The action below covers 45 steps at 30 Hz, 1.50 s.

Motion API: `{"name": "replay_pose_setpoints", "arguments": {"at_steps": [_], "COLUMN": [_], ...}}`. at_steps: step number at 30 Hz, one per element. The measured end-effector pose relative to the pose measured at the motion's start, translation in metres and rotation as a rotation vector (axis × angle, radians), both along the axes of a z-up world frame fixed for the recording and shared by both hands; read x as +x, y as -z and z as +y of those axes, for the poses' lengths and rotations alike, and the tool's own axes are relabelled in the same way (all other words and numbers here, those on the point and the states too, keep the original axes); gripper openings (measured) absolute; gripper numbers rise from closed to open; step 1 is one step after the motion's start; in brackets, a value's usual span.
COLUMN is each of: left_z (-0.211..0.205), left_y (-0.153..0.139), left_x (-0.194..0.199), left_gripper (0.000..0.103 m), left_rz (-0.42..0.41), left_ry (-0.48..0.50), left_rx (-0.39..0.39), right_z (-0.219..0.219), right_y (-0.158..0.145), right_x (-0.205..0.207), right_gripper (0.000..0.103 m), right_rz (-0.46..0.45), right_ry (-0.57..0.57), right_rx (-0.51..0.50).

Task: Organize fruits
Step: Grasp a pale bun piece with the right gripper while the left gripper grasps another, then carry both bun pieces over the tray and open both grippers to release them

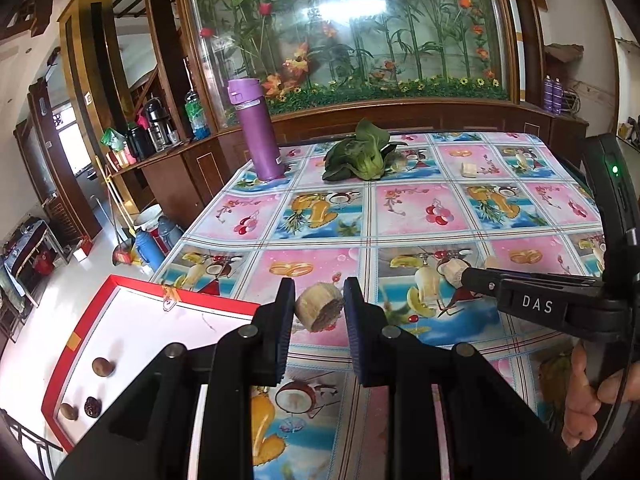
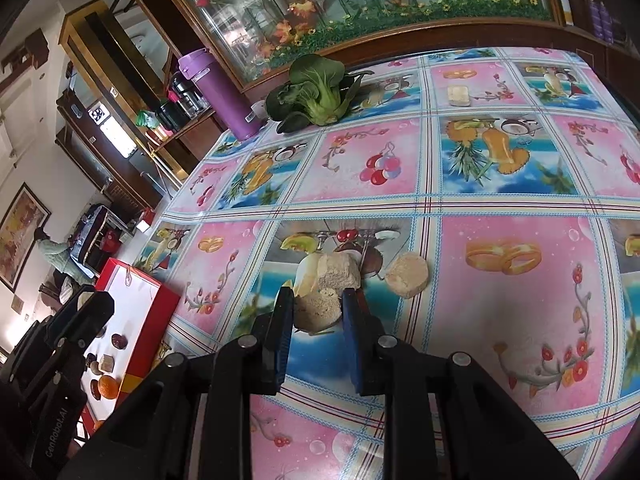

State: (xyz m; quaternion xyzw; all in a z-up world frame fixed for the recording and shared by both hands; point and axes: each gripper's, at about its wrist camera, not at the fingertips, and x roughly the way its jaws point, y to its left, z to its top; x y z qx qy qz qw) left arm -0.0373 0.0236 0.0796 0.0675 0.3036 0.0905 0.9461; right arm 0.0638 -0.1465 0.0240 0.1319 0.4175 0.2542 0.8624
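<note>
My left gripper (image 1: pixel 319 309) is shut on a tan round fruit chunk (image 1: pixel 320 304), held just past the far edge of the red box (image 1: pixel 132 286). In the right wrist view my right gripper (image 2: pixel 318 318) is shut on another tan chunk (image 2: pixel 317 312) low over the tablecloth. Two more tan chunks (image 2: pixel 338 270) (image 2: pixel 406 274) lie just beyond it. The box's white floor holds an orange (image 2: pixel 107 386) and several small brown and dark fruits (image 1: pixel 103 366). The right gripper (image 1: pixel 466 276) shows at the right of the left wrist view.
A bok choy (image 1: pixel 360 152) and a purple bottle (image 1: pixel 258 130) stand at the table's far side, with a pale block (image 1: pixel 469 169) to their right. A wood-framed glass cabinet runs behind the table. The left gripper (image 2: pixel 86 304) hangs over the box. A hand (image 1: pixel 588 392) holds the right gripper.
</note>
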Motion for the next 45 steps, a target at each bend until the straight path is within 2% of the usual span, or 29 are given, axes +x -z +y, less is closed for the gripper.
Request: {"name": "replay_pose_setpoints", "arguments": {"at_steps": [13, 20, 24, 31, 39, 45], "left_z": [0.042, 0.082, 0.101, 0.135, 0.163, 0.191], "left_y": [-0.004, -0.007, -0.009, -0.009, -0.003, 0.014], "left_x": [-0.019, -0.040, -0.052, -0.069, -0.076, -0.073], "left_gripper": [0.027, 0.027, 0.027, 0.027, 0.027, 0.027], "left_rz": [-0.001, -0.007, -0.013, -0.017, -0.007, 0.046], "left_ry": [-0.034, -0.075, -0.100, -0.148, -0.185, -0.236], "left_rx": [-0.036, -0.063, -0.071, -0.079, -0.086, -0.053], "right_z": [0.017, 0.048, 0.069, 0.128, 0.178, 0.196], "right_y": [0.001, -0.002, -0.012, -0.025, -0.033, -0.031], "right_x": [-0.011, -0.030, -0.043, -0.062, -0.078, -0.071], "right_gripper": [0.023, 0.022, 0.022, 0.022, 0.023, 0.022], "right_rz": [-0.031, -0.033, -0.036, -0.044, -0.064, -0.076], "right_ry": [-0.029, -0.075, -0.100, -0.180, -0.260, -0.261], "right_rx": [-0.033, 0.010, 0.080, 0.142, 0.123, 0.067]}}
